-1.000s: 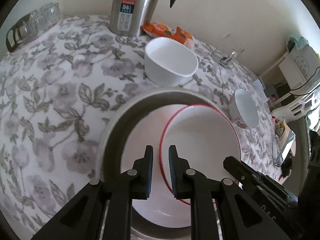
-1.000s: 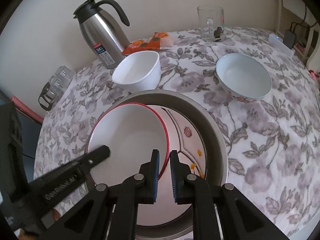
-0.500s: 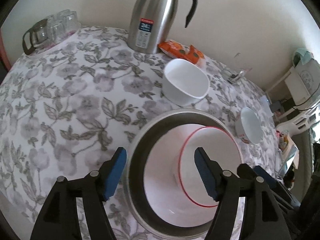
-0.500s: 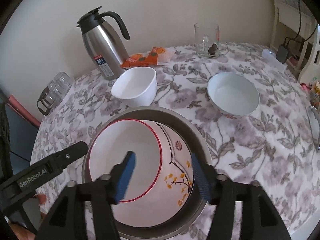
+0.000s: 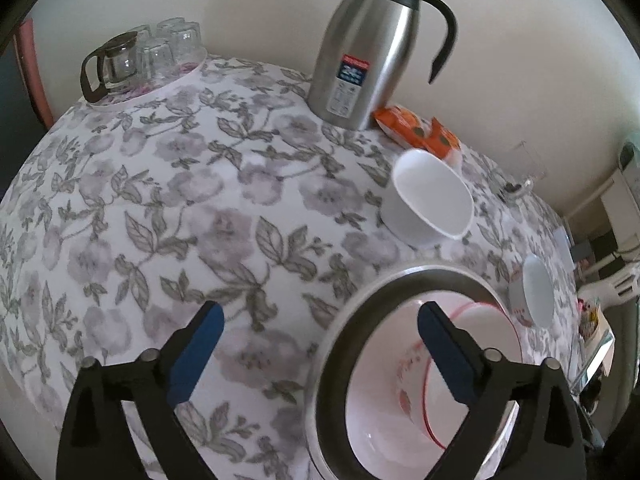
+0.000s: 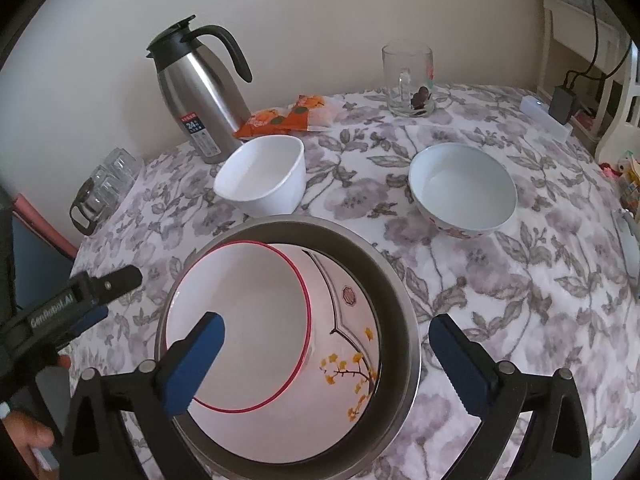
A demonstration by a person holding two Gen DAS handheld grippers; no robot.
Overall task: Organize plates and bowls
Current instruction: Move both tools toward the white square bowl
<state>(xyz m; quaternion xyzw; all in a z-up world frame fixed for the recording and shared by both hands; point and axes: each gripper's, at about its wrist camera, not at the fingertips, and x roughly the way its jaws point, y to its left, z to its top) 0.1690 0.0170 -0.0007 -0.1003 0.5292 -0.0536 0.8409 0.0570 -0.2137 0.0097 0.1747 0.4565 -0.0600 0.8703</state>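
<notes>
A steel basin [image 6: 400, 292] on the floral table holds a flower-patterned dish [image 6: 348, 320] and a red-rimmed white bowl [image 6: 240, 320] leaning inside it. The basin also shows in the left wrist view [image 5: 340, 320], with the red-rimmed bowl [image 5: 480, 340]. My right gripper [image 6: 326, 356] is open and empty above the basin. My left gripper [image 5: 320, 344] is open and empty, straddling the basin's left rim; it shows in the right wrist view [image 6: 100, 296] at the basin's left. A plain white bowl [image 6: 264, 180] and a white bowl with a patterned outside [image 6: 464, 188] stand behind the basin.
A steel thermos jug [image 6: 200, 96] stands at the back by the wall, with an orange snack packet [image 6: 280, 118] beside it. A glass mug [image 6: 408, 80] is at the back right. A glass pot and tumblers [image 5: 144, 60] sit at the far left edge.
Both grippers have opened from shut and drawn back and up from the basin. The red-rimmed bowl stays leaning inside. My left gripper has swung left over the tablecloth.
</notes>
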